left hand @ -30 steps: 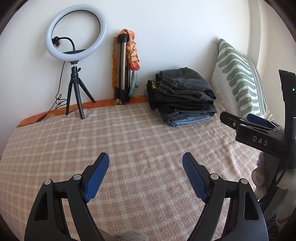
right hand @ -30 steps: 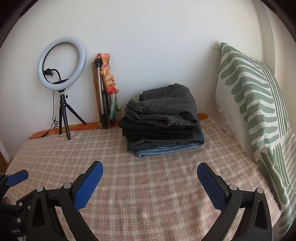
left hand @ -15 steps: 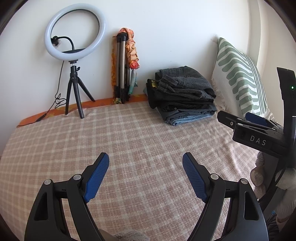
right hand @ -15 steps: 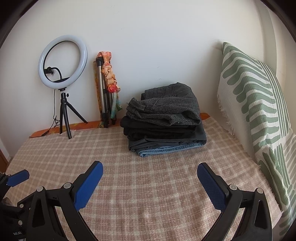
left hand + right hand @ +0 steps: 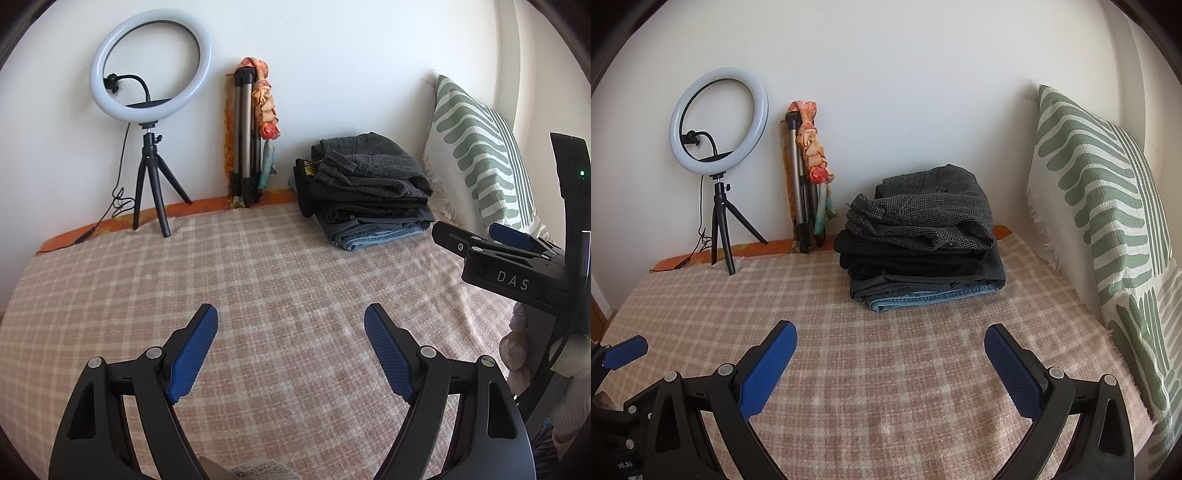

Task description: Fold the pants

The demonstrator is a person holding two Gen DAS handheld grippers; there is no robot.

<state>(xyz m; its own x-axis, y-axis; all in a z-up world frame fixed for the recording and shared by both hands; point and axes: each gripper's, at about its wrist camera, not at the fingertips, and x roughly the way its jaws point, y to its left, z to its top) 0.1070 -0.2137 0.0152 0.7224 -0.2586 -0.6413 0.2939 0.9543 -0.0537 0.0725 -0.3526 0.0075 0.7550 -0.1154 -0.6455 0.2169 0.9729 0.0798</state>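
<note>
Blue-padded hand-held grippers (image 5: 291, 314) (image 5: 890, 334) agape, level.

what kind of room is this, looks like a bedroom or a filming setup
Most likely a bedroom, on a bed pushed against a white wall: a plaid blanket covers the surface, a green-patterned pillow leans at the side, and a stack of folded pants sits by the wall. The ring light suggests recording too.

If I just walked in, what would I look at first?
Probably the stack of folded pants at the back of the checked blanket, near the wall. Next, the white ring light on its little tripod at the back left, and the big green-striped pillow standing up on the right.
</note>
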